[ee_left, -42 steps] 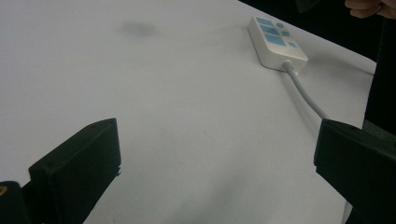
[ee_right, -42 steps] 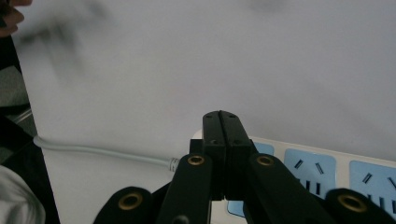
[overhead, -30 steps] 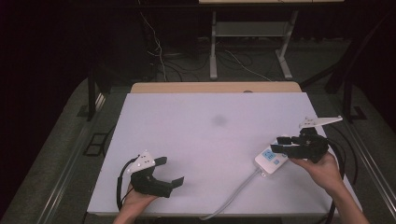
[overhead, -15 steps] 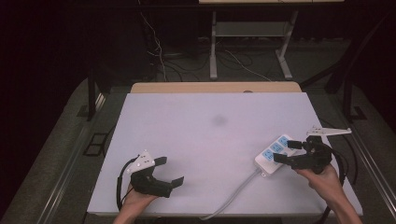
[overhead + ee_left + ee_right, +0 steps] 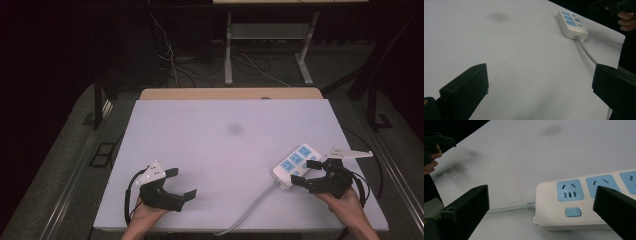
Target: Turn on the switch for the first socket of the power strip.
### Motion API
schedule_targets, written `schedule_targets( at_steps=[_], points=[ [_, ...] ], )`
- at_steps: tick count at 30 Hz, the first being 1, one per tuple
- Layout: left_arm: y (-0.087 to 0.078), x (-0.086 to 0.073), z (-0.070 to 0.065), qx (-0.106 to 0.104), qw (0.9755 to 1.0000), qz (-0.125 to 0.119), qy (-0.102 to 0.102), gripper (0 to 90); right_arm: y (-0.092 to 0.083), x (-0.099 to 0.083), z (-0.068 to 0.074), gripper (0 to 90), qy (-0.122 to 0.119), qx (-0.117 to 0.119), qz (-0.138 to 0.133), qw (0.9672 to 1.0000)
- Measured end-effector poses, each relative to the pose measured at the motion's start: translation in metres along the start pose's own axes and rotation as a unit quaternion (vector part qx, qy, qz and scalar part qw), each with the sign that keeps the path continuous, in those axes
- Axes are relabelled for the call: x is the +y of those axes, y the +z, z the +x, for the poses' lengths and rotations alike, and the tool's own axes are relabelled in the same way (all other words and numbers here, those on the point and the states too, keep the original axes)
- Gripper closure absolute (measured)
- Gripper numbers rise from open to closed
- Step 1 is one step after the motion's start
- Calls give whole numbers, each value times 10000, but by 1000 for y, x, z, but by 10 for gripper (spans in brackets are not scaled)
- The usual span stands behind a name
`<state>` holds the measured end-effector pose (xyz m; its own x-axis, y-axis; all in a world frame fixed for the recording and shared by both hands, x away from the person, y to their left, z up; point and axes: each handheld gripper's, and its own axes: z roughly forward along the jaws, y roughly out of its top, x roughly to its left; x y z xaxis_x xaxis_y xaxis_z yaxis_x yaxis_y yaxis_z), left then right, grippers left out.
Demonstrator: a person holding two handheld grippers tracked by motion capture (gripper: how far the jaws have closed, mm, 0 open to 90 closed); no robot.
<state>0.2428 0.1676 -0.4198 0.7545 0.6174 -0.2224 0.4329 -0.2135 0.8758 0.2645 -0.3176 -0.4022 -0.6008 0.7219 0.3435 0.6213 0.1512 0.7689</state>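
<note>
Strip (image 5: 296,164) lies flat near the table's (image 5: 210,150) right edge. Right gripper (image 5: 309,174), jaws spread empty, hovers beside it; I'd straddle its cord end squarely. Left gripper (image 5: 181,183) rests spread, well apart.

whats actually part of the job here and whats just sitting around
In play, as far as I can judge:
power strip
its grey cord
right gripper, open beside the strip
left gripper, open

Just there:
dark smudge on the table
floor cables

power strip (image 5: 296,164) | white, blue sockets | flat, table's right side
</note>
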Motion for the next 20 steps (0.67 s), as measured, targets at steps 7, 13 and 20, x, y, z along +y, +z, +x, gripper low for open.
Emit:
schedule_targets(
  at_steps=[7,13,20],
  points=[
    [1,0,0,-5,10000,41,13,0,3,-16,-2,0,29,-14,-117,9999],
    [1,0,0,-1,10000,61,3,0,8,-29,0,1,-34,12,-27,10000],
    [1,-1,1,16,9999,123,14,0,10,-36,4,1,-117,36,53,9999]
  ],
)
